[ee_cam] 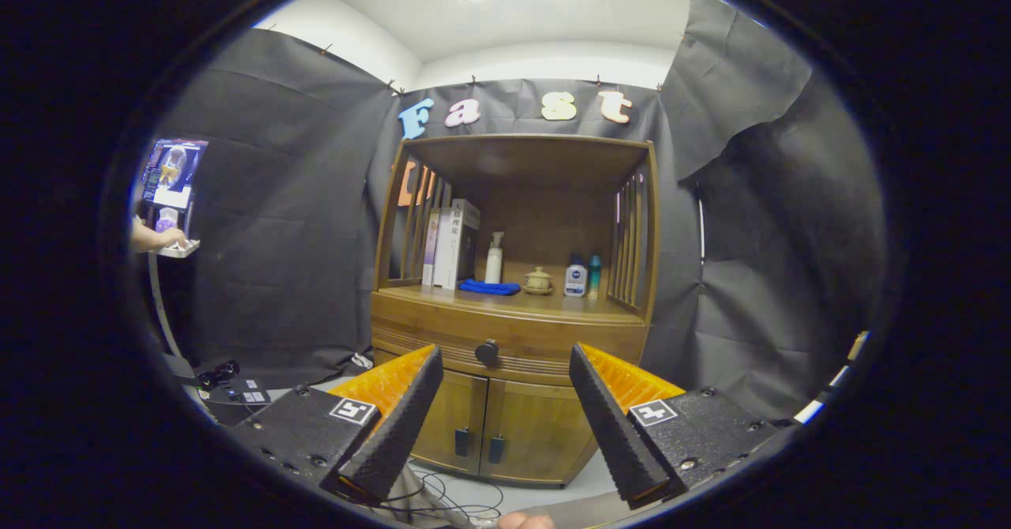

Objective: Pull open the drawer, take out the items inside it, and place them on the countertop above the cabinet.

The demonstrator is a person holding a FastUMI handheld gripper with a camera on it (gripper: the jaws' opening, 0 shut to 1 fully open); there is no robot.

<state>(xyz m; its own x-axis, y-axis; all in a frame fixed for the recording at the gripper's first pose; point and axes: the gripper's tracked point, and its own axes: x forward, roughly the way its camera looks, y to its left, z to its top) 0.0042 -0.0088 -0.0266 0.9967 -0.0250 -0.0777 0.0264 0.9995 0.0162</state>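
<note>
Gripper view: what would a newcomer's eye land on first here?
The wooden cabinet dead ahead, its drawer shut with a dark knob showing between the open tongs. On the countertop above sit books, a blue cloth and bottles.

Claw [504, 359] fingers spread, nothing between; open path ahead to drawer knob [486, 351], drawer [521, 338] closed.

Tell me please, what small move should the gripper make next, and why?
Probably move straight forward toward the drawer knob. The drawer looks closed, the gripper is open and holds nothing, and the knob shows beyond the fingers, roughly centred in the gap, with clear space remaining before the cabinet.
</note>
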